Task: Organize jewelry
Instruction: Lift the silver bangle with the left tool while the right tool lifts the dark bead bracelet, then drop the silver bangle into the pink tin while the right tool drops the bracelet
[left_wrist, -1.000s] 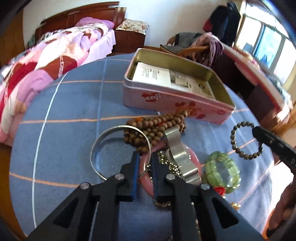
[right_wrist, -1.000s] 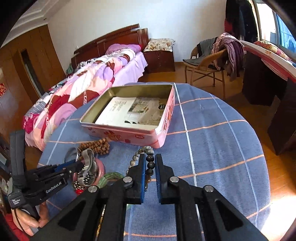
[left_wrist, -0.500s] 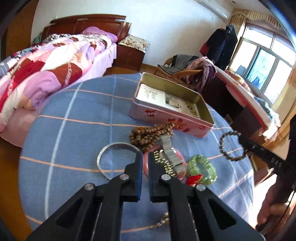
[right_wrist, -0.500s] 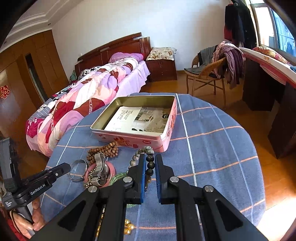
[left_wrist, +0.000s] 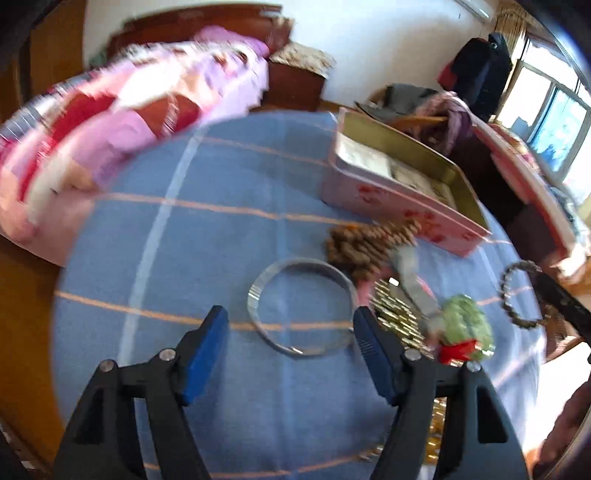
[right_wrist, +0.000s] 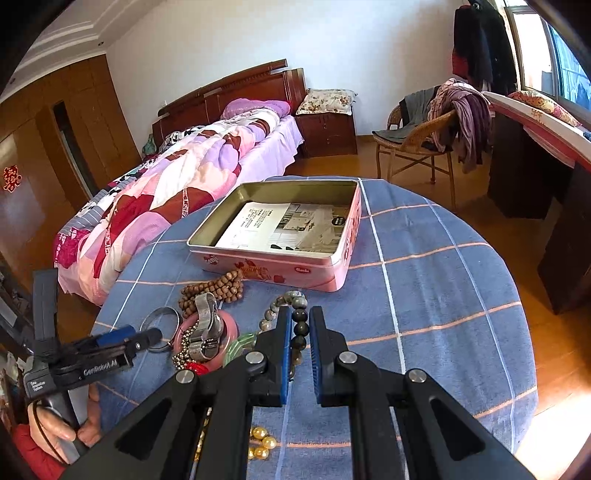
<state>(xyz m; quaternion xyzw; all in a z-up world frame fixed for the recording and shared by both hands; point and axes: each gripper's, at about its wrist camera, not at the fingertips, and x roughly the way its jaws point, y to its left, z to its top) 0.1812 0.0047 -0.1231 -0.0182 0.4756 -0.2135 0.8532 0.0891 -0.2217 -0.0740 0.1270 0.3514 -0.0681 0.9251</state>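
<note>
Since half a second ago the left gripper (left_wrist: 290, 325) has spread its jaws wide and swung left, so the silver bangle (left_wrist: 301, 306) now lies between its blue pads, untouched. The right gripper (right_wrist: 297, 326) has not shifted: its jaws stand narrow, pinched on the dark bead bracelet (right_wrist: 295, 321), which hangs clear of the cloth.

Counted on the blue checked table (right_wrist: 424, 280): one silver bangle, one brown wooden bead string (right_wrist: 214, 290), one pink bangle (right_wrist: 232, 326), one metal watch (right_wrist: 207, 325) lying across that pink bangle, one green bracelet (left_wrist: 467, 325) with a red piece beside it, one pale chain (right_wrist: 183, 350), and a small cluster of gold beads (right_wrist: 262, 443) near the table's near edge. All lie close together toward the near left part of the table, just in front of the tin.

There is one container, a pink tin (right_wrist: 280, 266) standing open near the table's far edge. It holds only a printed paper sheet (right_wrist: 284, 227) lying flat on its bottom.
</note>
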